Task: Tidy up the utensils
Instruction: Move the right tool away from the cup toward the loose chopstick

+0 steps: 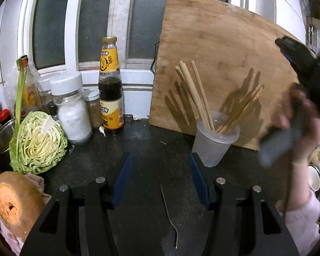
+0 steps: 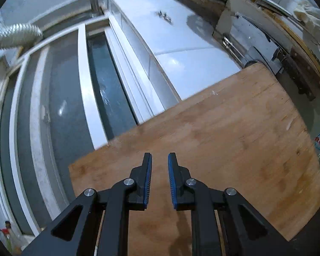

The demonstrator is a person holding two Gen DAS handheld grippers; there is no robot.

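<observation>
Cutting board (image 1: 219, 59): bare wood, worn, matt, stained. Chopsticks (image 1: 194, 91): pale wood or bamboo. Cup (image 1: 213, 140): frosted translucent plastic. Counter (image 1: 151, 149): dark, speckled, matt. Sauce bottle (image 1: 110, 89): glossy glass, paper label. Left claw (image 1: 160, 177): matt black plastic, ribbed blue pads, metal pins.

Both views are fisheye, with straight window frames (image 2: 85, 89) bowed and black vignette at the corners; the left wrist view is fairly dim, lit from the front, so the chopsticks (image 1: 194, 93) throw hard dark shadows onto the cutting board (image 1: 224, 53); the hand (image 1: 296, 119) at its right edge is smeared by motion blur; the right wrist view is softly blurred throughout, with pale glare on the white wall panel (image 2: 181, 42) and small reflections in the glass.
</observation>
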